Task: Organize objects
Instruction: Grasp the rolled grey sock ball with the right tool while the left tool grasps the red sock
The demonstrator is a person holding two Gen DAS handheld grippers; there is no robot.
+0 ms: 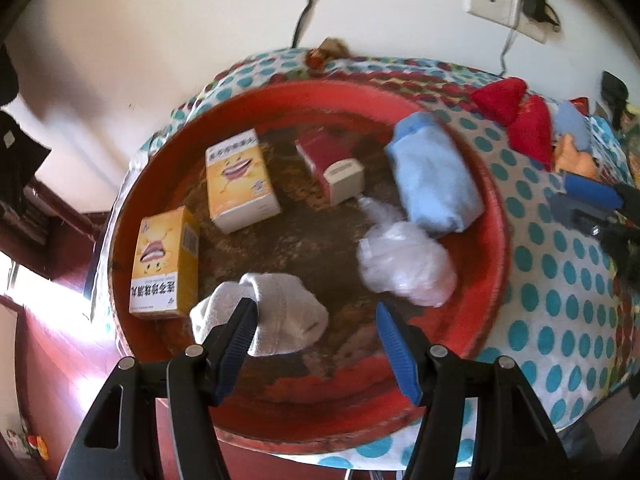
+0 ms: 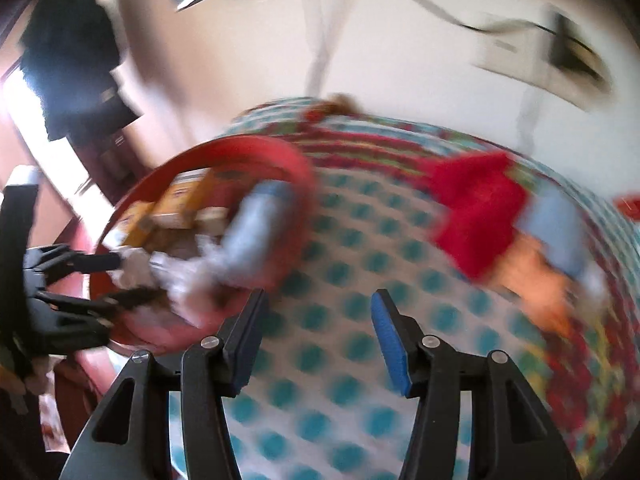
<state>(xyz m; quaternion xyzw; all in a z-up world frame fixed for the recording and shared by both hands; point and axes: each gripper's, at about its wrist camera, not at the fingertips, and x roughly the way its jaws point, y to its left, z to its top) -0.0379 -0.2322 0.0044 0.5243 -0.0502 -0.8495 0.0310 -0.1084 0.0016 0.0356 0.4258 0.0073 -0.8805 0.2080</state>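
A round red tray (image 1: 496, 216) sits on a dotted tablecloth (image 1: 560, 280). In it lie two yellow boxes (image 1: 240, 180) (image 1: 166, 264), a red and cream box (image 1: 332, 164), a folded light blue cloth (image 1: 432, 176), a crumpled clear plastic bag (image 1: 404, 264) and a white sock (image 1: 280, 312). My left gripper (image 1: 316, 312) is open above the tray's near part, its left finger over the sock. My right gripper (image 2: 318, 304) is open and empty over the tablecloth, right of the tray (image 2: 296, 168). The right wrist view is blurred.
Red cloths (image 1: 520, 116), a pale blue piece (image 1: 572, 124) and an orange item (image 1: 576, 160) lie on the table's far right; they also show in the right wrist view (image 2: 480, 208). A wall with a socket (image 1: 492, 0) and cables stands behind. The table edge is at left.
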